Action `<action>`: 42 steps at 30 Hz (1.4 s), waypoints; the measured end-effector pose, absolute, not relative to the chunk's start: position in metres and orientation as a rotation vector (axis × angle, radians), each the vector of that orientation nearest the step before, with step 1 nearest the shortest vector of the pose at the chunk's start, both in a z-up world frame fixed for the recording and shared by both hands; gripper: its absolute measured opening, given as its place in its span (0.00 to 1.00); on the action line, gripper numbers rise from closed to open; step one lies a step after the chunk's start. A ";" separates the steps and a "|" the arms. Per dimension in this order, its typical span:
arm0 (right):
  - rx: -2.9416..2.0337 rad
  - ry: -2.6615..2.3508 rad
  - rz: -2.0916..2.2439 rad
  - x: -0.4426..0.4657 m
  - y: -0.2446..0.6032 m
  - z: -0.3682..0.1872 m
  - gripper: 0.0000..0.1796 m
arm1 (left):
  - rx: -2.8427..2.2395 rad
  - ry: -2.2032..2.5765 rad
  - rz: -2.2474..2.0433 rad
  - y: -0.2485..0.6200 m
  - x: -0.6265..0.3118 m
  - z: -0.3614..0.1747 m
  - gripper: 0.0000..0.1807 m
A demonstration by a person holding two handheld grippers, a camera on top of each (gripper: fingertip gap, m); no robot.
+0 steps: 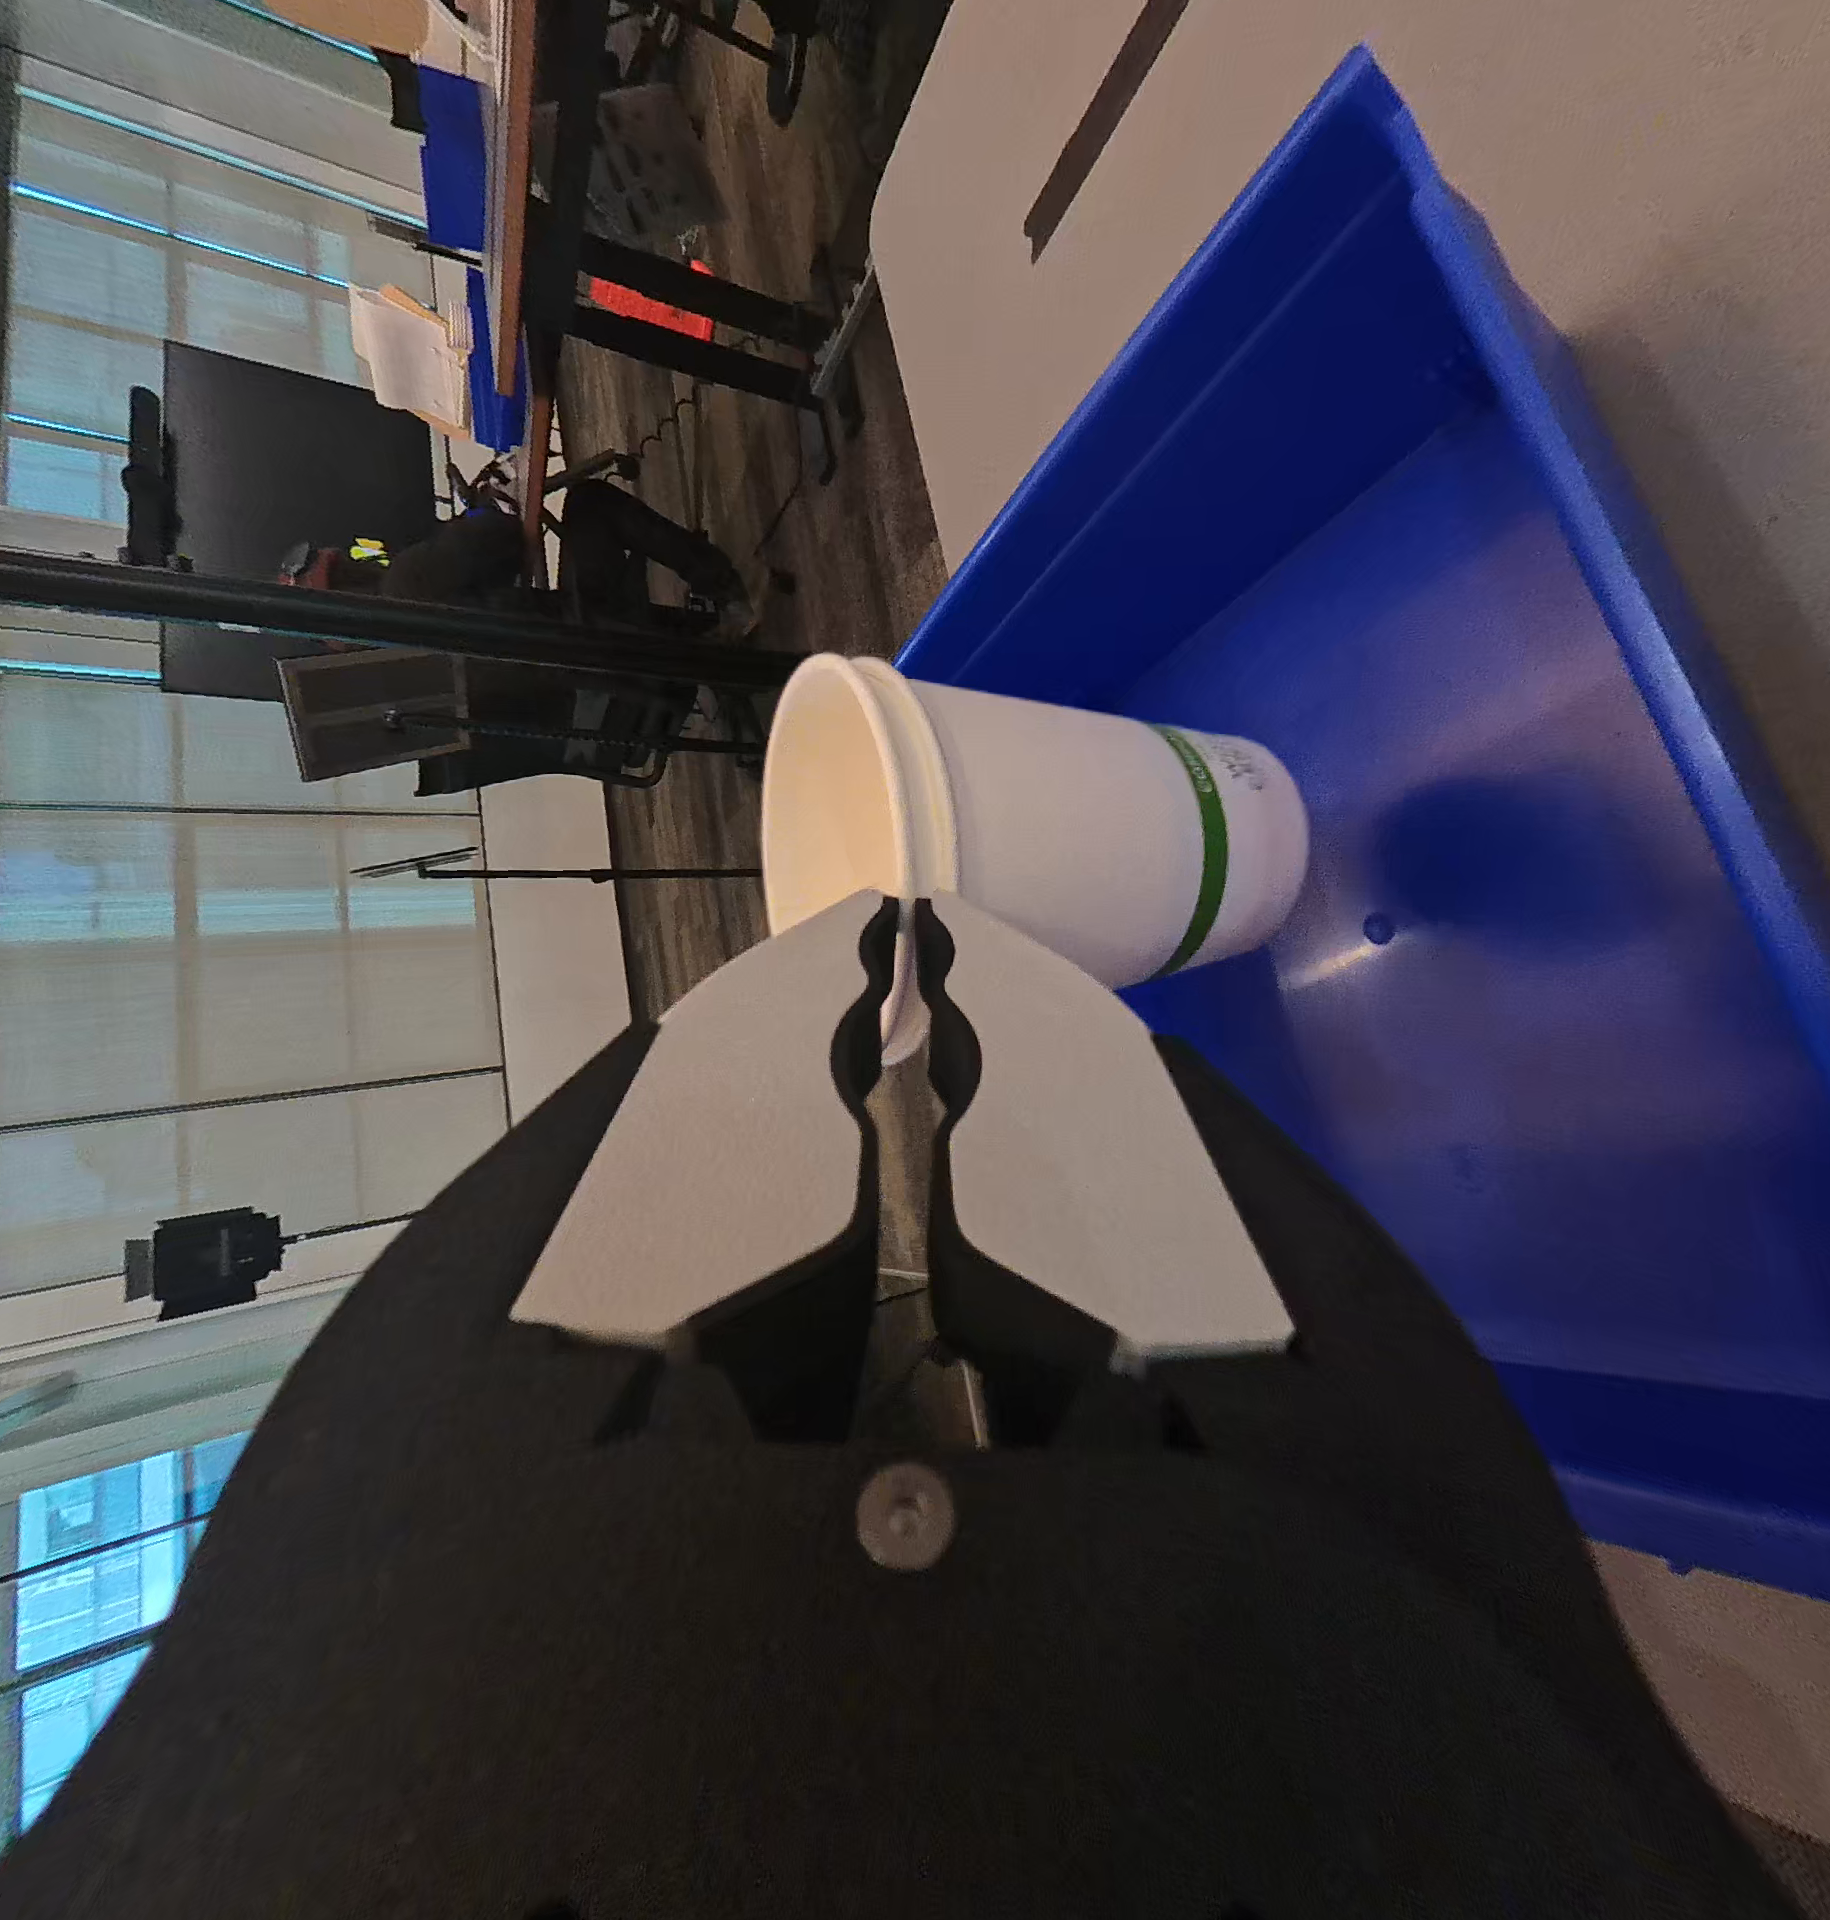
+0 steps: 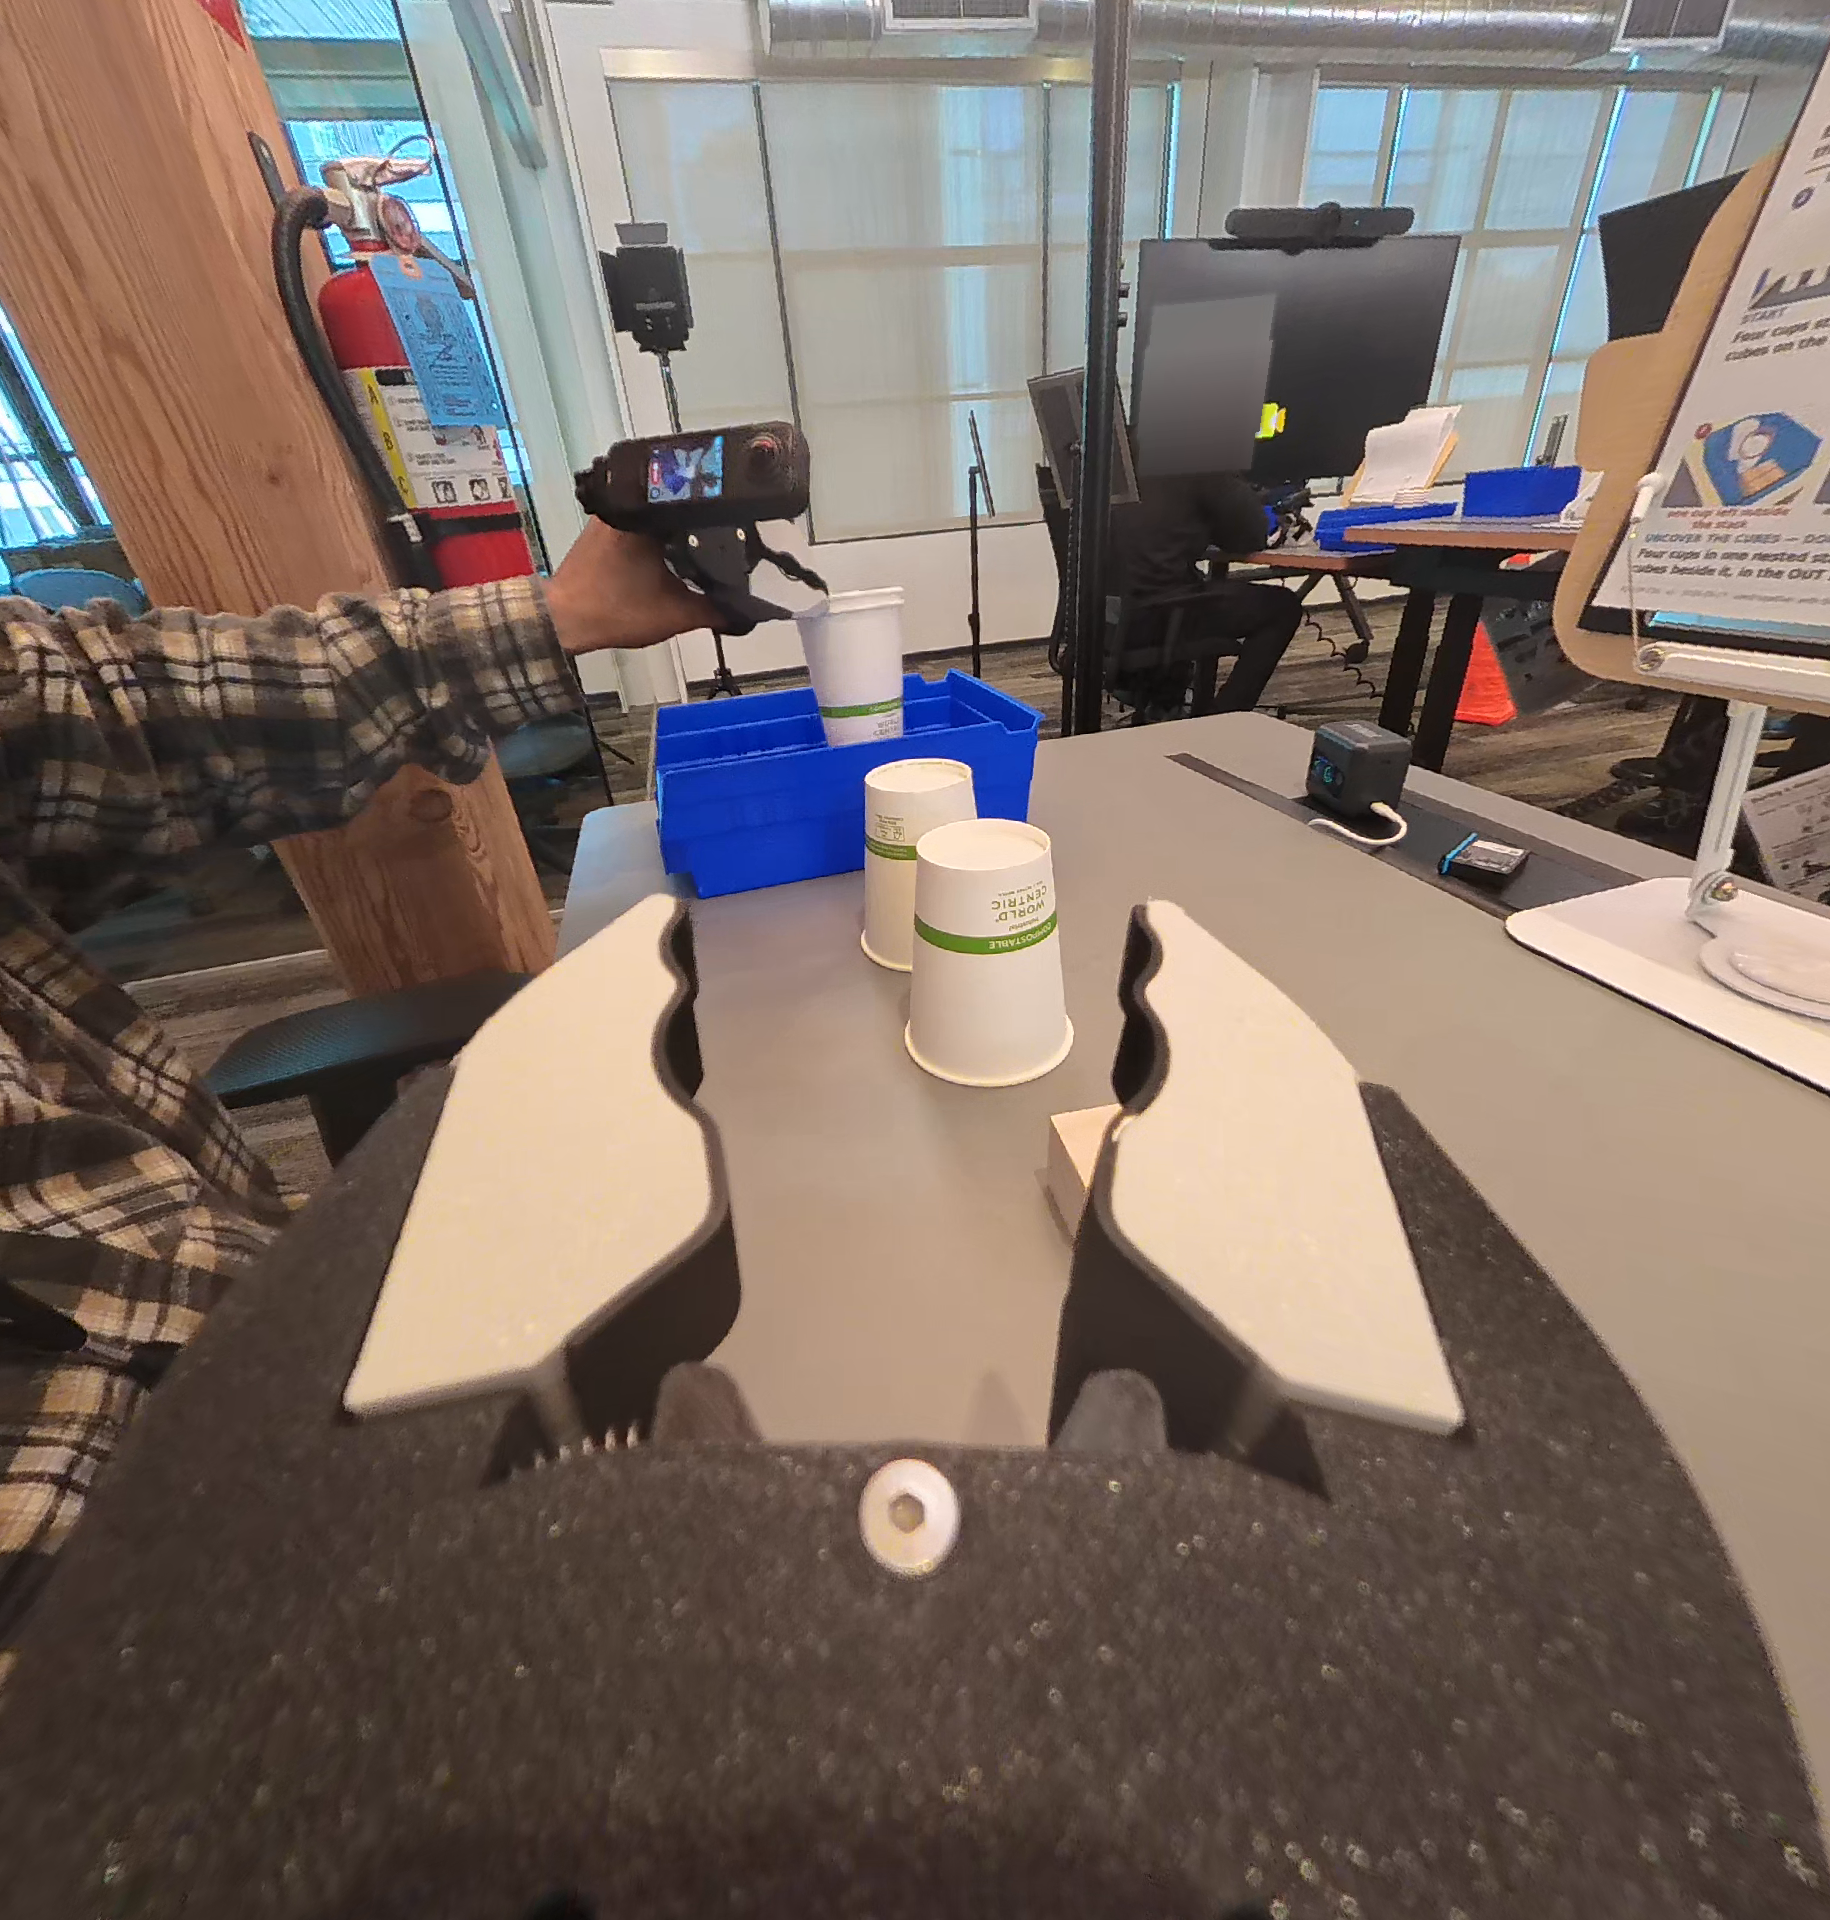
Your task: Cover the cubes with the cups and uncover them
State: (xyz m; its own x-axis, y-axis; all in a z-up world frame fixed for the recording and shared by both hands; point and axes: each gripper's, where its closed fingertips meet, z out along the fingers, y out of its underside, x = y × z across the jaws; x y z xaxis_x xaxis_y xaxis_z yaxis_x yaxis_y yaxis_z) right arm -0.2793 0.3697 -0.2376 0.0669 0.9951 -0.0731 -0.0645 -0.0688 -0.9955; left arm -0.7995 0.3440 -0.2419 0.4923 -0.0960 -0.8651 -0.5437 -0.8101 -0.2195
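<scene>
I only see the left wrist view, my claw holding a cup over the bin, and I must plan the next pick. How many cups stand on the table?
Observer: Two: a near inverted cup and a far inverted cup, both on the grey table in front of the blue bin.
Operator: Any cube uncovered?
Observer: One wooden cube lies bare beside the right claw.
Operator: Is that claw free?
Observer: Yes, it is open and holds nothing.

Grey table (image 2: pixel 1410 1143) with blue bin (image 2: pixel 786 810), two inverted cups (image 2: pixel 984 956), wooden cube (image 2: pixel 1077 1164).
</scene>
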 end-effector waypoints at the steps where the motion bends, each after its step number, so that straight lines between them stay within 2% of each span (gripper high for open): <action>1: -1.248 -1.081 1.236 -0.280 0.370 -0.238 0.43 | -2.253 0.531 1.299 0.344 -0.800 -0.240 0.01; 8: -1.248 -1.090 1.240 -0.282 0.368 -0.240 0.43 | -2.224 0.526 1.284 0.345 -0.801 -0.250 0.01; 16: -1.260 -1.100 1.250 -0.287 0.368 -0.244 0.43 | -2.153 0.514 1.329 0.345 -0.798 -0.221 0.01; 29: -1.275 -1.137 1.268 -0.297 0.364 -0.252 0.43 | -2.279 0.574 1.249 0.339 -0.794 -0.243 0.01; 42: -1.288 -1.152 1.276 -0.304 0.363 -0.258 0.43 | -2.131 0.609 1.461 0.334 -0.799 -0.231 0.01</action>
State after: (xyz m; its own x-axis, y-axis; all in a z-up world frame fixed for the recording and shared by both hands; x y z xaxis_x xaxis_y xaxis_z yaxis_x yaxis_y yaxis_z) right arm -0.3039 0.3634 -0.2581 0.0100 0.9948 -0.1013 -0.0009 -0.1013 -0.9949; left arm -0.7993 0.3337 -0.2313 0.3304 -0.0891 -0.9396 -0.6045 -0.7846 -0.1382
